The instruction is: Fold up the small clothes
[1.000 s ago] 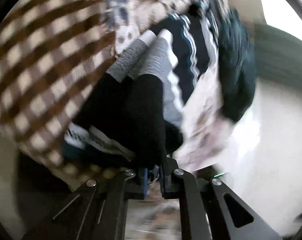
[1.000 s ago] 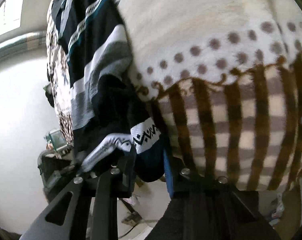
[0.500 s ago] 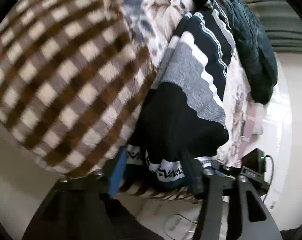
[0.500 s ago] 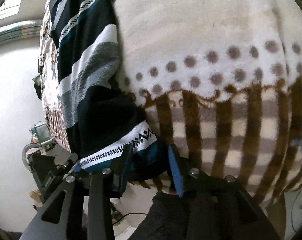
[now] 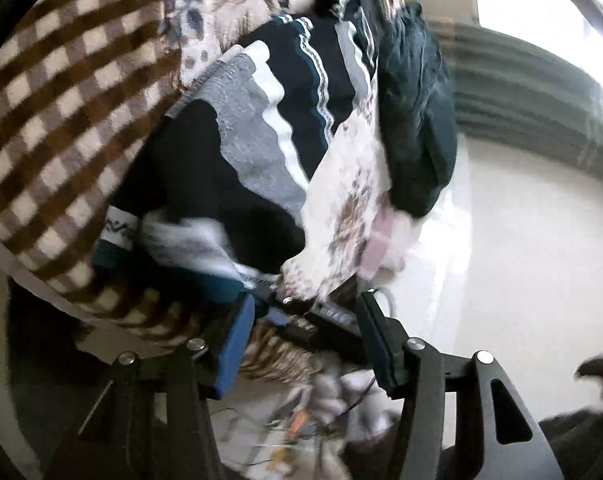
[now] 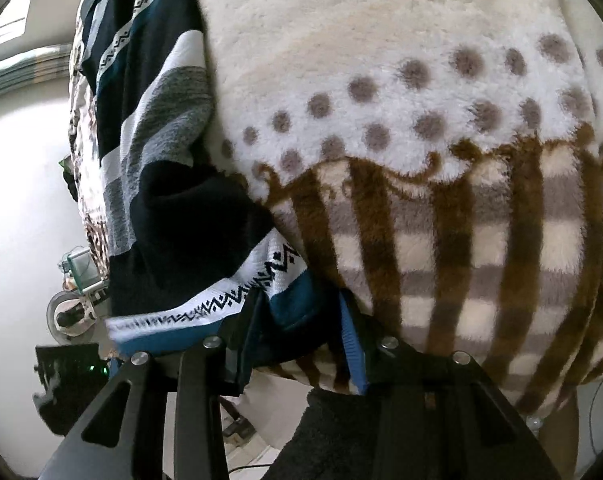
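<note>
Closing slightly with nothing pinched between its blue pads, the left gripper (image 5: 305,336) stands apart just below the hem of the striped sweater (image 5: 257,120), which lies spread on the bed between a brown checked blanket (image 5: 61,112) and a floral sheet (image 5: 341,208), with a dark jacket (image 5: 417,120) beyond. Straddling the sweater's teal hem at the blanket's edge, the right gripper (image 6: 297,336) has its jaws parted about the cloth, though whether the pads press it I cannot tell.

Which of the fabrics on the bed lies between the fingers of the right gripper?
The dark striped sweater: its teal hem sits inside the right gripper, unlike the brown checked blanket beside it.
</note>
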The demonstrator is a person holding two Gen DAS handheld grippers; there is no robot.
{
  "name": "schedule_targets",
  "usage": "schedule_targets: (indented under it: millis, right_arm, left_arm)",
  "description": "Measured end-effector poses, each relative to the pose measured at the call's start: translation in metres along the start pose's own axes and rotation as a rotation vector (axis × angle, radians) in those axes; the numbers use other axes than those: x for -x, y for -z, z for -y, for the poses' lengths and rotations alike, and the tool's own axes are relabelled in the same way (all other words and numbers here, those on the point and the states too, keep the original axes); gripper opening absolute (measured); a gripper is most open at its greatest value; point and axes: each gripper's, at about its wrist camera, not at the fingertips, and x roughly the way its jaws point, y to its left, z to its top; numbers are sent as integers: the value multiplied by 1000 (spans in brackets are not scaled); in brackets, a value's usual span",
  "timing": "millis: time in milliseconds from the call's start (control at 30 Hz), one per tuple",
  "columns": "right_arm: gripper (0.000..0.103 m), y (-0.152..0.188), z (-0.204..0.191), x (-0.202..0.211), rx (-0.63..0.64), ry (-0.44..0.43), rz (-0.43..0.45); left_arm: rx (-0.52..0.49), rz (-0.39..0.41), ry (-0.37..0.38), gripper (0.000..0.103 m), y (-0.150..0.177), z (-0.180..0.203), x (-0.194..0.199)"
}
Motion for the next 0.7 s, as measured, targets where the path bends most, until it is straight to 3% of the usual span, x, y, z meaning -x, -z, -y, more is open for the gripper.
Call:
schedule_targets:
  millis: [133, 233, 367, 433, 500, 533, 567, 600, 633, 700]
  right_arm:
    - [40, -2, -2, 0, 16, 18, -2]
    - [40, 0, -5, -1, 23, 23, 2]
    - [40, 1, -6, 1, 26, 13, 11]
    - [40, 1, -3, 2, 39, 9, 17]
    - [40, 3, -2, 2, 53, 7, 16]
    - [40, 5, -3, 2, 59, 2, 14]
    - [39, 8, -6, 3, 78, -7, 16]
    - [27, 10, -8, 5, 91, -6, 27]
    - [19, 14, -11, 7, 102, -9, 42]
    - [15, 25, -15, 4, 91, -19, 18]
  left_arm:
    - [-30, 47, -263, 51, -1, -11, -4]
    - [-56, 112, -382, 51, -7, -21, 0]
    - [-119, 103, -409, 55, -19, -27, -18]
    - [-158, 47, -430, 61, -26, -35, -40]
    - [-178, 22, -452, 60, -34, -41, -58]
    - [-189, 35, -450, 58, -34, -39, -58]
    - [-205, 60, -437, 32, -33, -34, -55]
    - [-227, 72, -411, 13, -29, -28, -51]
    - [-240, 71, -411, 12, -26, -24, -48]
    - [-224, 89, -396, 12, -19, -15, -31]
